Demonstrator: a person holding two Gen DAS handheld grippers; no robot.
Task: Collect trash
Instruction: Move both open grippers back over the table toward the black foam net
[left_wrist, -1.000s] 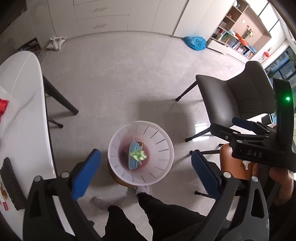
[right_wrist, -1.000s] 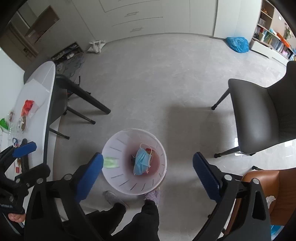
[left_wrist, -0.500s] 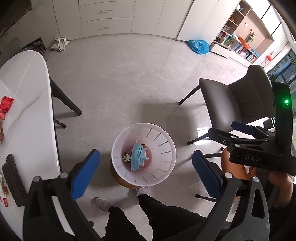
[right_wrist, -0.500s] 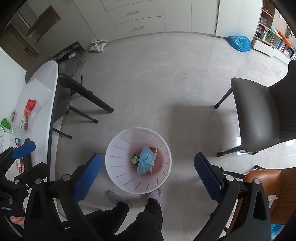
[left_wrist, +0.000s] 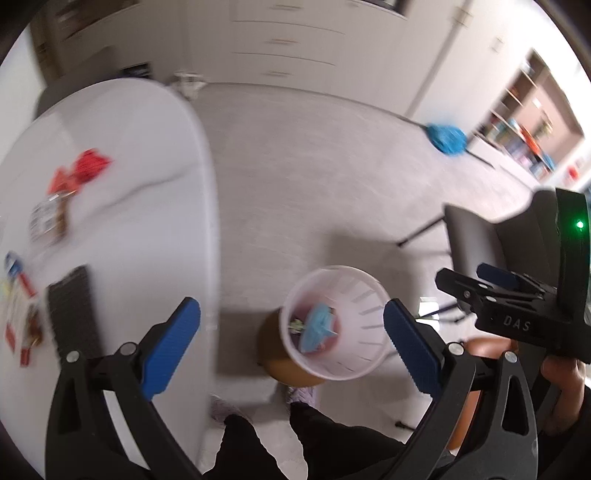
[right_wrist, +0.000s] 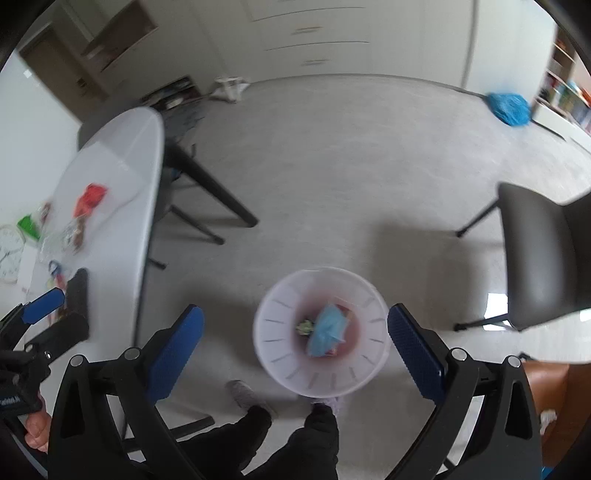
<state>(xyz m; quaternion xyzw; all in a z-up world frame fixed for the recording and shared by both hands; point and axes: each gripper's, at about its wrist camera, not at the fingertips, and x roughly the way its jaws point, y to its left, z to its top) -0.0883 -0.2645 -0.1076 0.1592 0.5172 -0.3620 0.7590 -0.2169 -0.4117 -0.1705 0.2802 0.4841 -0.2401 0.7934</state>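
Both tongs hung empty over the floor as I watched: the left tongs stood with their blue pads wide apart, and the right tongs were spread just as wide, nothing between the fingers of either. Below them the white slotted trash bin sat on the floor, with a blue face mask lying inside and a small greenish scrap just beside it on the reddish bottom. The person's dark trouser legs and light shoes stood right at the bin's near side. To the left, the white bench carried the litter left to gather: a red wrapper, a clear packet, a black ribbed mat and some blurred small pieces at the edge that I could not identify. A grey chair stood well apart to the right, and a blue bag lay far off by the shelves.
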